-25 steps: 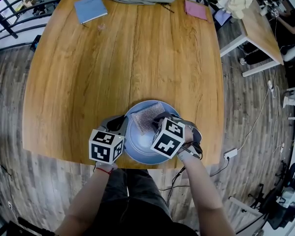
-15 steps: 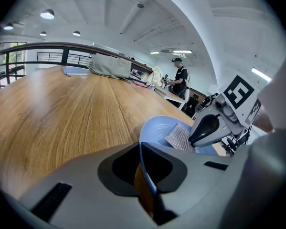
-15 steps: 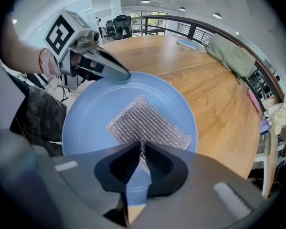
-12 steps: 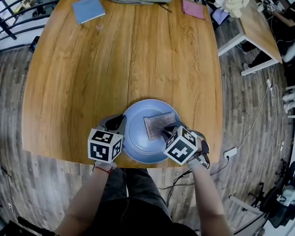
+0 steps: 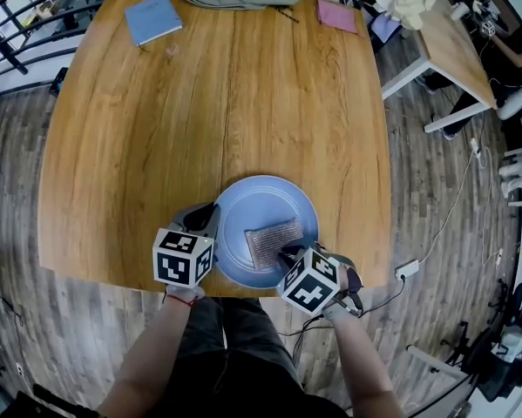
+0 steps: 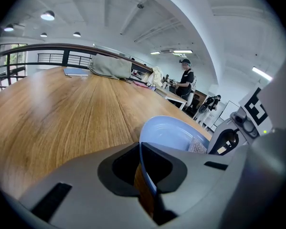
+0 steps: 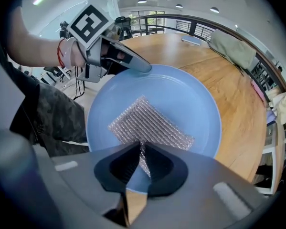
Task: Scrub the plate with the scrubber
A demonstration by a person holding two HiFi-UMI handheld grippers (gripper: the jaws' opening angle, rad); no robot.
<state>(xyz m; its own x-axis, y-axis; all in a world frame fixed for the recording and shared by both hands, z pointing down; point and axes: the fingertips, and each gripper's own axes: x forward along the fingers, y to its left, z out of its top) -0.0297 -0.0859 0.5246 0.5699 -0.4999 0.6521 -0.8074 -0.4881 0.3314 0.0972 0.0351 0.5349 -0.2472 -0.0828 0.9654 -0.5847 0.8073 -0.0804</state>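
L gripper (image 5: pixel 210 220) jaws were clamped on plate (image 5: pixel 261 200) at its left rim. R gripper (image 5: pixel 288 252) jaws pinched scrubber (image 5: pixel 272 240) by a corner; scrubber lay flat mid-plate. Near edge of table (image 5: pixel 199 103) ran just beside plate.

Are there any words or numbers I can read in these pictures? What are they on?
No readable words or numbers anywhere.
On the cubes of the left hand-held gripper and right hand-held gripper: black-and-white square patterns, not letters.
On the blue book and pink pad: too small to show any print.
On the plate and scrubber: nothing printed.
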